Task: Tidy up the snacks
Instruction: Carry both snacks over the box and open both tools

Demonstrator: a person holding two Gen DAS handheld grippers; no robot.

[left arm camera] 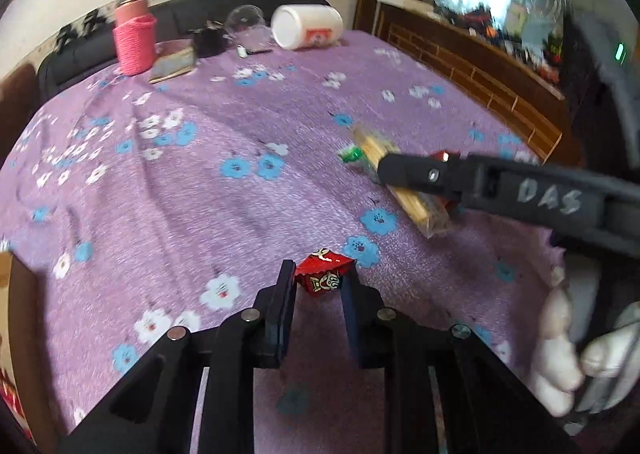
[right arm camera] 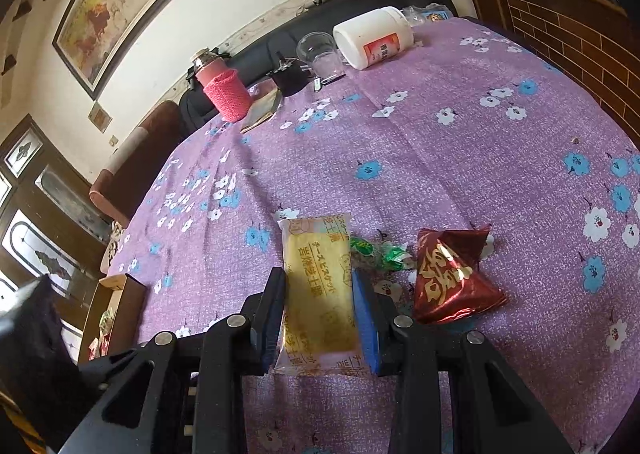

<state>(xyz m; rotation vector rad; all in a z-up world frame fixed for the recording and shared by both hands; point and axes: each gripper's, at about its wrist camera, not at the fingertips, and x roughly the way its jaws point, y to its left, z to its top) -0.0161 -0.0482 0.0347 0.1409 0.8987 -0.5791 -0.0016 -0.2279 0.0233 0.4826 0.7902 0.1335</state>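
Gripping a small red snack packet (left arm camera: 325,274) between its tips, the left claw (left arm camera: 318,280) is clenched; the right claw (right arm camera: 318,294) clamps a yellow biscuit pack (right arm camera: 318,294) above the purple surface (right arm camera: 440,125).

Small red cartoon-print snack packet (left arm camera: 323,274): crumpled, on purple floral cloth; yellow cheese-biscuit pack (right arm camera: 318,294): long, flat, clear-ended wrapper, printed face up; green candy wrapper (right arm camera: 380,254): crinkled, just beside biscuit pack; dark red foil packet (right arm camera: 454,274) with gold characters: puffed, pyramid-like, near green wrapper.
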